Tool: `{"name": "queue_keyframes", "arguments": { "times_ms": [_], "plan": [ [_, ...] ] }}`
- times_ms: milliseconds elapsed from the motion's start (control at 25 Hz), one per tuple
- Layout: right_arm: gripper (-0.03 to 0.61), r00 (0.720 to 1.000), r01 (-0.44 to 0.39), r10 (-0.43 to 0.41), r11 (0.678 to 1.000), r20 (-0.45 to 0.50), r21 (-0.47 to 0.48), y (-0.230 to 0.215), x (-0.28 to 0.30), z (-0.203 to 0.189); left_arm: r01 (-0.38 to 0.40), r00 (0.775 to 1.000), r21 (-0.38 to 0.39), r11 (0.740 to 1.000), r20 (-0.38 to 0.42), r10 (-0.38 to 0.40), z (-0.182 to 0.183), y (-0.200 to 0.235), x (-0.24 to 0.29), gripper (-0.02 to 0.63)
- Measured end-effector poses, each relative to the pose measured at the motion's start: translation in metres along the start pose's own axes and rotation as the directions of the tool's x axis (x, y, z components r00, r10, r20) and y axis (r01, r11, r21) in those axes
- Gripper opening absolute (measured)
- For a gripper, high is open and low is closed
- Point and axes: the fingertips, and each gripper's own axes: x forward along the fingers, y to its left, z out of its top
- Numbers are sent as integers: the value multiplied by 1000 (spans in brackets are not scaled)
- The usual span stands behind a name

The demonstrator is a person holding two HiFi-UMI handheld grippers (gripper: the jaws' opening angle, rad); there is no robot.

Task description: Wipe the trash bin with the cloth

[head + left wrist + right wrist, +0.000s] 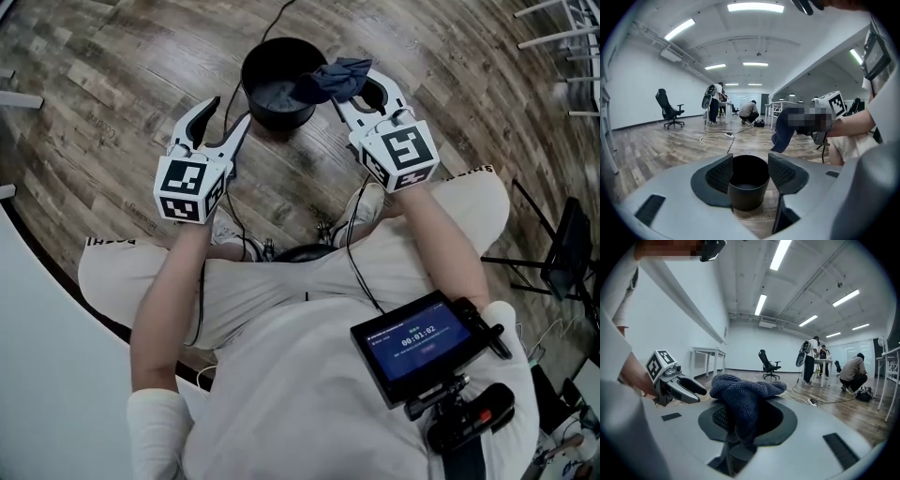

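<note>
- Left fingers (718,175): spread, gripping nothing; frame the bin (749,187) ahead without touching it.
- Right fingers (719,418): pinch the cloth (740,397), bunched on top and draping down between them.
- Bin: black, round, upright on the wood floor (112,84), open top up, just ahead of both grippers.
- Cloth: dark blue, held above the bin's right rim.

Matt black plastic bin (274,92), nubbly knitted cloth (339,77), wood-grain floor (94,75)
</note>
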Motion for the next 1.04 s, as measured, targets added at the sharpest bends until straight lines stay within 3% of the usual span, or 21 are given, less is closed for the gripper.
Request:
{"name": "queue_keyframes", "arguments": {
  "times_ms": [160, 360, 720, 1040],
  "plan": [
    [94, 998, 11, -5, 996, -59, 88, 1, 11, -8, 38, 999, -95, 995, -26, -40, -13, -3, 9, 247],
    [94, 998, -24, 28, 996, -55, 81, 10, 17, -6, 87, 995, -141, 986, -37, -93, -19, -17, 16, 244],
    [94, 995, -47, 59, 989, -82, 142, 13, 34, -9, 122, 991, -121, 985, -33, -127, -10, -25, 24, 244],
    [92, 995, -55, 65, 990, -76, 128, 19, 40, -5, 138, 990, -137, 981, -21, -142, -5, -30, 24, 242]
  ]
}}
